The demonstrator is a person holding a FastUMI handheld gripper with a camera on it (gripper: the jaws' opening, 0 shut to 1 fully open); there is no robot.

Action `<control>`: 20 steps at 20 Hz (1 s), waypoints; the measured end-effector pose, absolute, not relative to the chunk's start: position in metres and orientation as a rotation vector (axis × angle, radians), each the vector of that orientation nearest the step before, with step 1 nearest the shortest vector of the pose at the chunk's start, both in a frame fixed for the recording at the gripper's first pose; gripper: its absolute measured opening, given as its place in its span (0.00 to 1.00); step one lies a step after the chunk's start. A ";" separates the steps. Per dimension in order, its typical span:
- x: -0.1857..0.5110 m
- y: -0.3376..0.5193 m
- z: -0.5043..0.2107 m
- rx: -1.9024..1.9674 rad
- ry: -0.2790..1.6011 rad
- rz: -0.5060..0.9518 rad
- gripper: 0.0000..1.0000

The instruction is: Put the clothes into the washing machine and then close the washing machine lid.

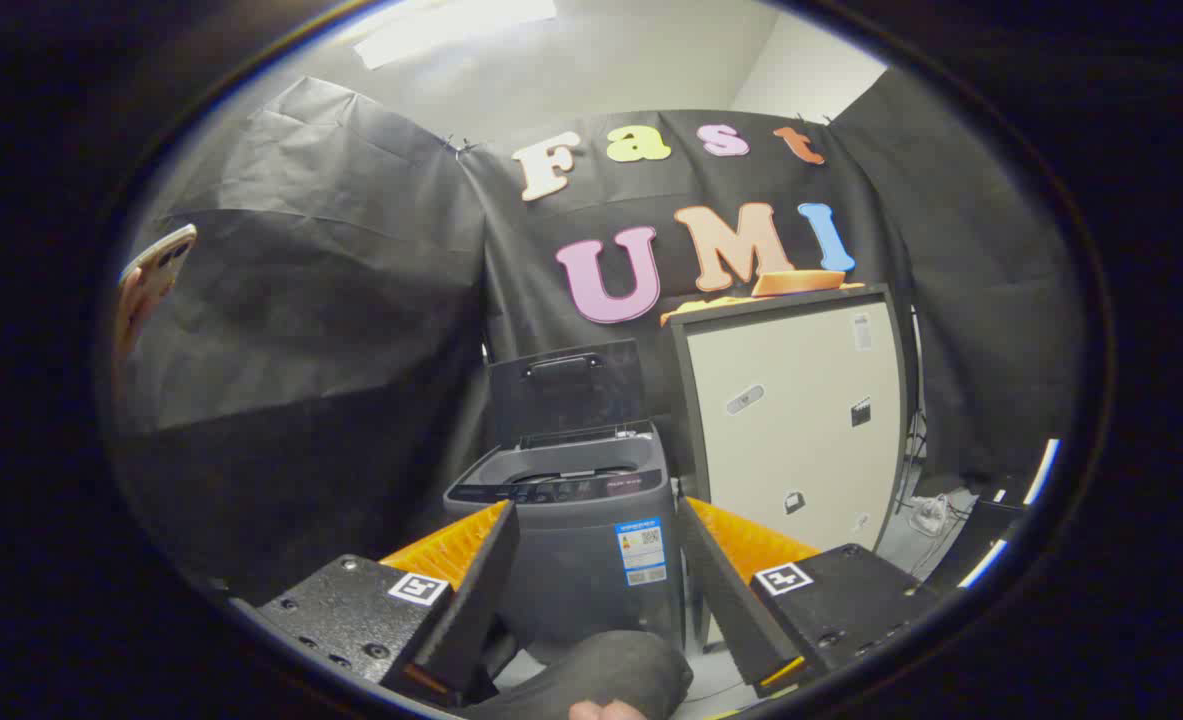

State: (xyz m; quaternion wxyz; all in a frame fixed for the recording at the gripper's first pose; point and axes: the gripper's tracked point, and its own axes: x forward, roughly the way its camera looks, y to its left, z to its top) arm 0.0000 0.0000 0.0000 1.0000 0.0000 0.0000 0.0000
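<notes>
The gripper (596,560) is seen at the bottom centre of the frame with its fingers spread wide; nothing is pinched. Low between the fingers, at the bottom edge, a dark rolled cloth (606,675) is seen, with a bit of a hand (606,711) just beneath it; this is judged to be the clothes. Whether the cloth touches either finger cannot be told.

Just beyond the fingers, in the centre of the frame, the washer (576,530) stands, its lid (566,390) raised upright at the back so that the tub is open. To its right, close beside it, a pale cabinet (791,420) is seen, with something orange (771,285) lying on top. At the upper left a phone (156,270) is held.

The cloth is judged to be soft, light and limp: it will sag and fold when lifted, and is not fragile. It is best taken at the bulk of the roll, so that a thick bunch is pinched and loose ends are not trailed over the tub rim. The lid looks stiff and light, and a handle (563,364) near its upper edge is the likely place to pull it down.
</notes>
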 end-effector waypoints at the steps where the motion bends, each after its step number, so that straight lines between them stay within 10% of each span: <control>1: -0.001 0.000 -0.001 -0.002 0.004 -0.001 0.96; 20: -0.001 0.003 -0.014 -0.040 0.024 0.015 0.96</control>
